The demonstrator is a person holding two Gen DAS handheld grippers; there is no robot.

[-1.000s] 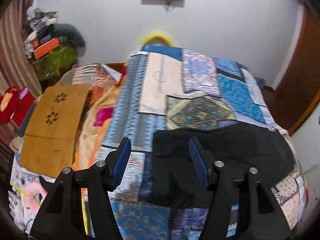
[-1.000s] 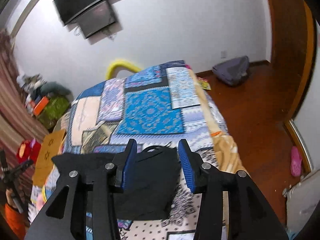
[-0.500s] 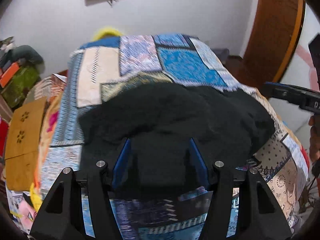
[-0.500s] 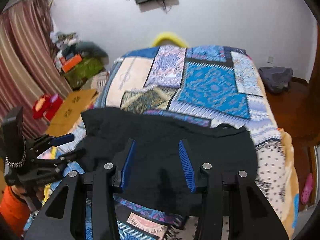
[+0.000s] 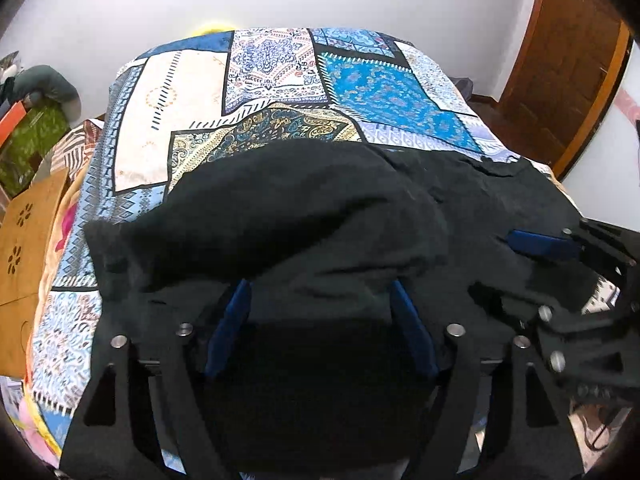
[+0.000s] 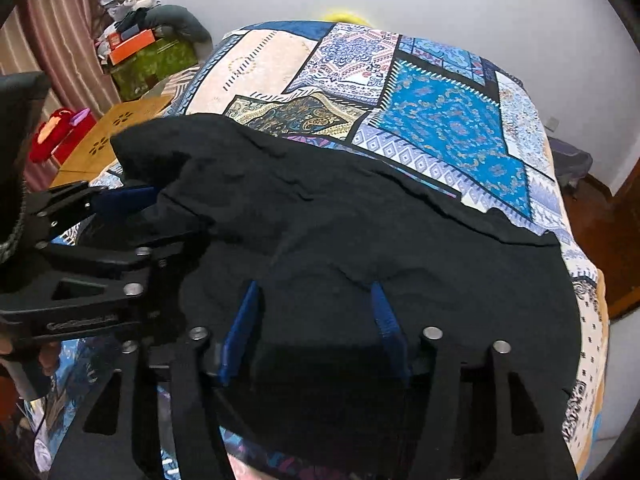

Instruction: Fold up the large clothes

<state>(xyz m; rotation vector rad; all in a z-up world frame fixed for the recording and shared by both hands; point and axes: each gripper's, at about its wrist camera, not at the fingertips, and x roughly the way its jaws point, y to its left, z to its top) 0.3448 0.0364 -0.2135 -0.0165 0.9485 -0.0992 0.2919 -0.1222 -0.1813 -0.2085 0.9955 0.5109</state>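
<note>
The black garment (image 5: 312,216) lay across the near end of the bed (image 5: 360,92), on the patchwork cover, with one part doubled over in a thick hump and the rest spread flatter toward the far side. It looked soft, limp and fairly light, likely to sag and slide on itself, so it would best be taken at an edge or corner rather than in the bunched middle.

The left gripper (image 5: 320,300) hung low over the cloth, its fingers (image 5: 230,320) well apart and opening, with fabric lying between them but not pinched. The right gripper (image 6: 314,300) was the same: fingers (image 6: 384,320) parted and opening over cloth they did not clamp.

The left view alone showed the wooden door (image 5: 568,60) and the hump from its near side. The right view alone showed the garment's straight far edge, the curtain (image 6: 52,40) and the clutter pile (image 6: 140,40).
</note>
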